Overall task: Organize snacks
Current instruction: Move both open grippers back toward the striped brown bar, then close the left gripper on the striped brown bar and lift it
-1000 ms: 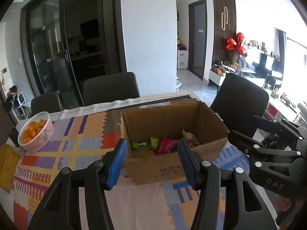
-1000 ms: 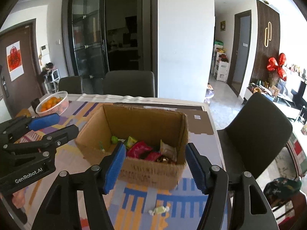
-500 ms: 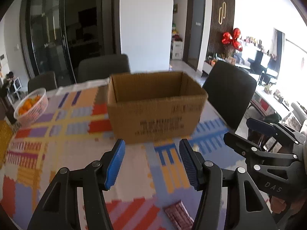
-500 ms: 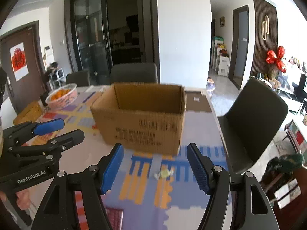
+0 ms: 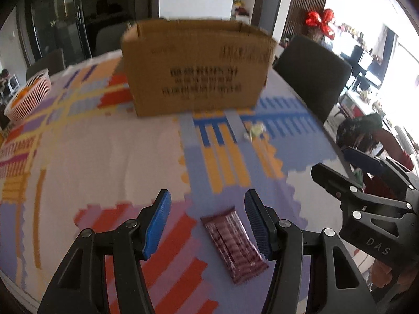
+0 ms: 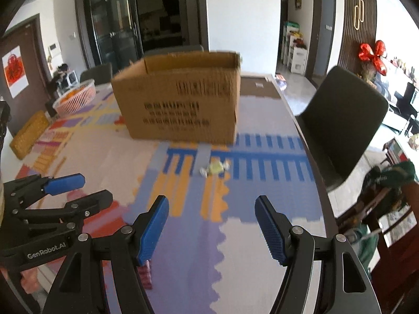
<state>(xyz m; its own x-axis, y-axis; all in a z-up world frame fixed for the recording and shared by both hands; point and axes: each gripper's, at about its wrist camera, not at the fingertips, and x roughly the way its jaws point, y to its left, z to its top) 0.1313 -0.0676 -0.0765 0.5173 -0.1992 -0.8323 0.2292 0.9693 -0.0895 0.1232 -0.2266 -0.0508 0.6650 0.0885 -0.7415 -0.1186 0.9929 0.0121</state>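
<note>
A brown cardboard box [image 5: 196, 73] [image 6: 180, 104] stands on the patterned table mat; its inside is hidden from here. A maroon wrapped snack bar [image 5: 233, 243] lies on the mat under my left gripper [image 5: 207, 204], nearer the right finger, untouched. That gripper is open. A small pale-green wrapped candy [image 6: 214, 168] [image 5: 255, 130] lies in front of the box, beyond my right gripper [image 6: 212, 202], which is open with nothing between its fingers. In the right wrist view the left gripper [image 6: 95, 188] is at the lower left and the bar [image 6: 145, 274] peeks out behind a finger.
A pink basket of oranges [image 5: 28, 94] [image 6: 76, 99] sits at the far left of the table, with a yellow mat [image 6: 28, 133] beside it. A dark chair [image 6: 340, 115] stands at the table's right edge. The right gripper [image 5: 331, 161] is at the right of the left wrist view.
Both grippers have dropped and drawn back from above the box to low over the near mat. The snacks inside the box went out of sight. The maroon bar now lies under the left jaws.
</note>
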